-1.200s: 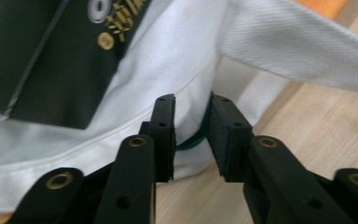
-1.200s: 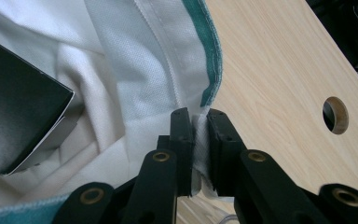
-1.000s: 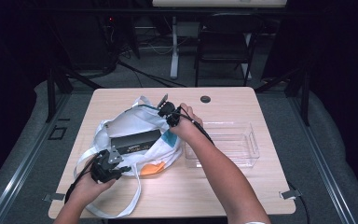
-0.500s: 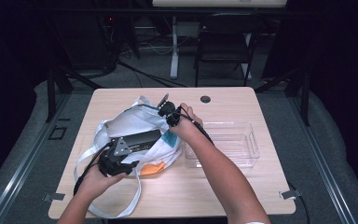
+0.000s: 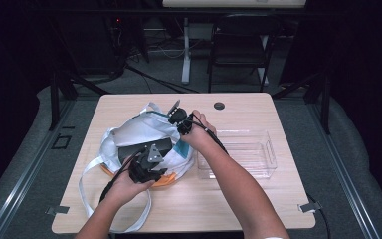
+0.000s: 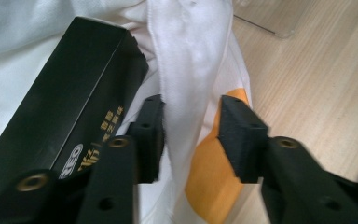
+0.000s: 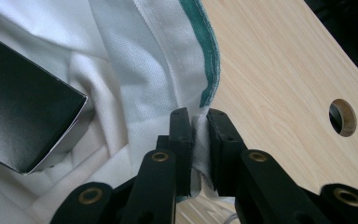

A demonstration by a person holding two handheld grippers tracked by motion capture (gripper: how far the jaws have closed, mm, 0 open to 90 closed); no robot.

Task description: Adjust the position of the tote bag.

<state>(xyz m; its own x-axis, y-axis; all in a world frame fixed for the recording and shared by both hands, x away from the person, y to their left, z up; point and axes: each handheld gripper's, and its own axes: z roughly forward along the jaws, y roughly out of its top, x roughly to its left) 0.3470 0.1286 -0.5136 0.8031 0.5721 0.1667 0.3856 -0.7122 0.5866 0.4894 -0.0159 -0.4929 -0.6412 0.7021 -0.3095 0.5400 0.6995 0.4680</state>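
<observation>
On the light wooden table (image 5: 258, 209), your right gripper (image 7: 198, 122) pinches the white fabric bag (image 5: 139, 130) at its green-trimmed rim; your left gripper (image 6: 191, 133) gapes around a fold beside the black box (image 6: 60, 112).

A white fabric bag (image 5: 144, 133) with a green-trimmed rim and an orange patch lies crumpled and open on the table's left half, its long white straps trailing toward the near edge. A long black box (image 6: 60, 107) with gold lettering lies tilted, seemingly partly inside the bag's mouth.
</observation>
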